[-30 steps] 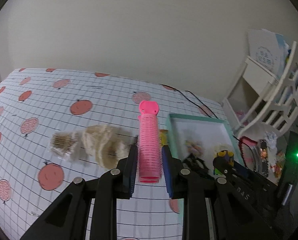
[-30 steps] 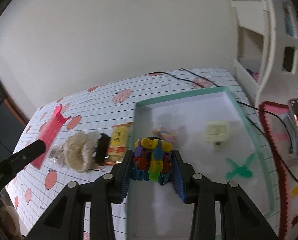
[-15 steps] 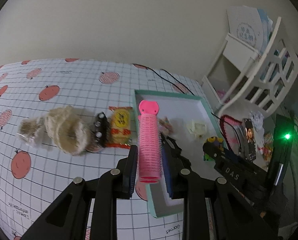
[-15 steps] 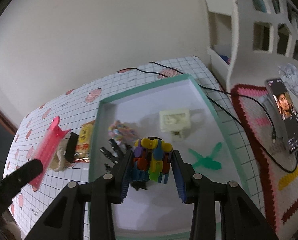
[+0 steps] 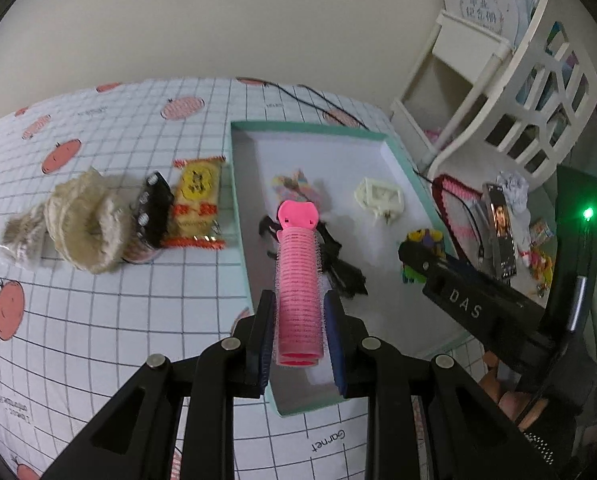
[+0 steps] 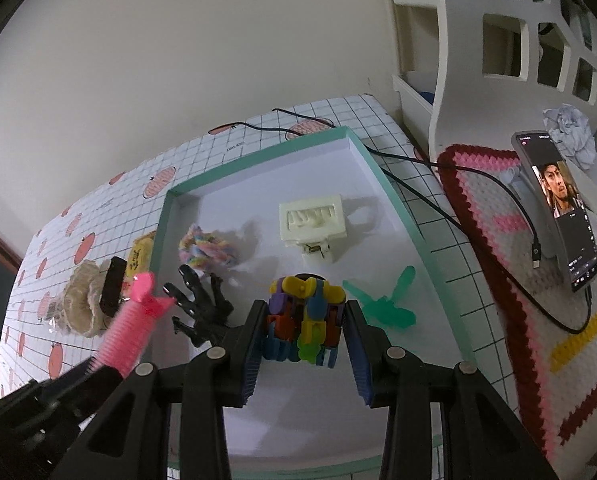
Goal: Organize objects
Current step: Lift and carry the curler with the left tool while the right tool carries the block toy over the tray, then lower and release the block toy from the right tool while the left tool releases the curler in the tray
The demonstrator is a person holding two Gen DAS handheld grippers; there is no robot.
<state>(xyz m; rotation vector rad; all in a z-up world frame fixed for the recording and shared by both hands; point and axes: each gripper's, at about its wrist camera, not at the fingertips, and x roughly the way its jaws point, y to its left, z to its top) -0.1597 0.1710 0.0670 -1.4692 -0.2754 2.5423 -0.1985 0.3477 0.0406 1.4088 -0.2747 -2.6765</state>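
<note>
My left gripper [image 5: 298, 304] is shut on a pink hair roller [image 5: 298, 264], held above the near left part of the teal-rimmed tray [image 5: 310, 128]. My right gripper [image 6: 304, 316] is shut on a multicoloured clip bundle [image 6: 304, 320] just above the tray floor [image 6: 258, 156]. In the tray lie a pastel scrunchie [image 6: 206, 246], a cream claw clip [image 6: 312, 220], a black claw clip [image 6: 202, 312] and a green clip [image 6: 382, 304]. Left of the tray on the cloth lie a beige scrunchie [image 5: 86, 224], a black clip [image 5: 152, 212] and a yellow packet [image 5: 198, 204].
A phone [image 6: 558, 208] stands on a crochet mat [image 6: 498, 280] right of the tray, with a black cable [image 6: 418, 160] running past the tray's far corner. A white shelf unit [image 6: 498, 40] rises behind. A small clear packet [image 5: 18, 236] lies at the far left.
Both grippers moved right and forward over the tray, each keeping its load. The roller went from above the tablecloth to above the tray; the clip bundle came lower and further in.
</note>
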